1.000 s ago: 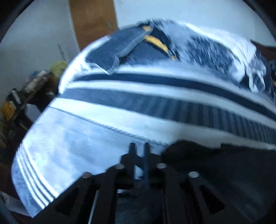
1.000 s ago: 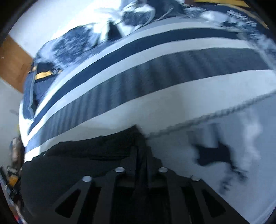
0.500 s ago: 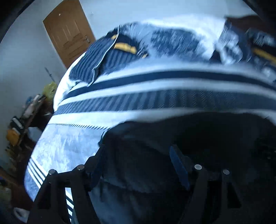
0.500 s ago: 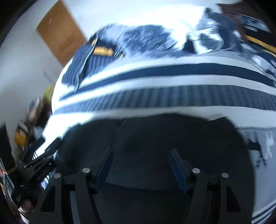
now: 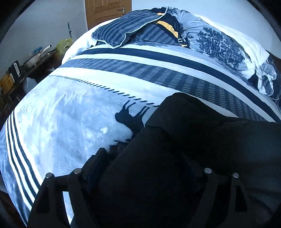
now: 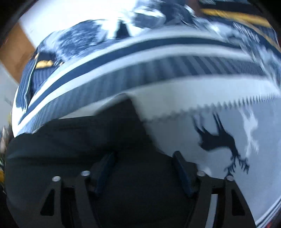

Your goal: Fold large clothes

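Your big black cloth garment (image 5: 202, 149) lies near you on the blue striped bed (image 5: 70, 108). Both tongs (image 5: 152, 168) (image 6: 144, 164) just opened wide, holding nothing. It looks soft and floppy; grab its edges.

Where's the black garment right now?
The black garment lies on the bed's deer-print blanket, lower right in the left wrist view, lower left in the right wrist view, under both open grippers.

A home bedroom: ahead of the grippers a bed (image 5: 73, 112) with striped bedding and pillows (image 5: 217, 42), a wooden door (image 5: 107, 12) beyond, cluttered shelf (image 5: 26, 66) left.
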